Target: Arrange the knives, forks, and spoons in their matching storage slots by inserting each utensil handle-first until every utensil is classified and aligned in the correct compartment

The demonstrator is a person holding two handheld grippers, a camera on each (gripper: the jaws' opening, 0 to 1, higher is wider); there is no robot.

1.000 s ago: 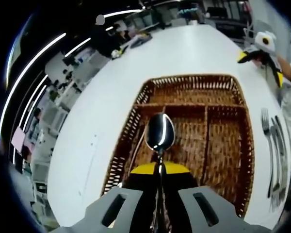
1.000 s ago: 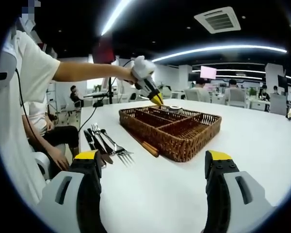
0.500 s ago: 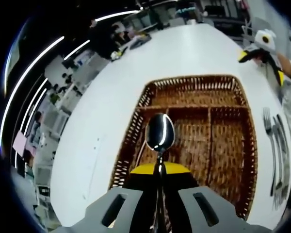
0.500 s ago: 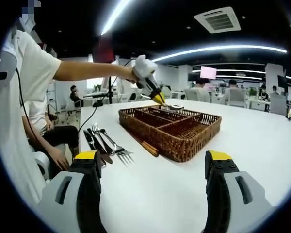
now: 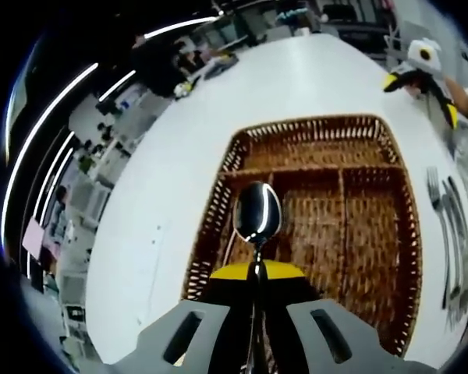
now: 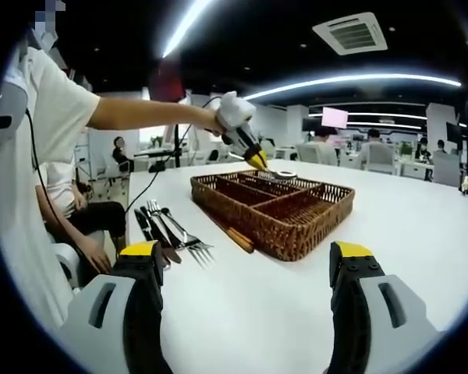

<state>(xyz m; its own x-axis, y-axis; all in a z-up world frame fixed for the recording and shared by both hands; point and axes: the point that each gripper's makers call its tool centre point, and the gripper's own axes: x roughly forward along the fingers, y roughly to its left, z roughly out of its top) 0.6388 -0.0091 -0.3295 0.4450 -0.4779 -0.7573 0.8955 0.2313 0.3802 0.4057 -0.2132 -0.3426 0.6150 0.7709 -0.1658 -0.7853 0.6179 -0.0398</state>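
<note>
- A white table [image 6: 421, 226] in an open-plan office carries a brown wicker cutlery tray [image 6: 273, 199], divided into long slots with one cross compartment at an end.
- A person in a white T-shirt [image 6: 43, 132] sits beside the table, one arm stretched out over the tray.
- The left hand-held gripper [image 6: 257, 161], yellow-tipped, hangs over the tray's far end, its jaws clamped on the handle of a steel spoon [image 5: 256, 212]; the bowl points forward above the tray's left-hand slot in the left gripper view.
- The right hand-held gripper [image 6: 246, 269] sits low over the table on the near side of the tray, jaws spread wide, holding nothing.
- Forks and knives [image 6: 168, 226] lie in a row on the table just beside the tray.
- A wooden-handled utensil [image 6: 235, 234] lies against the tray's near wall.
</note>
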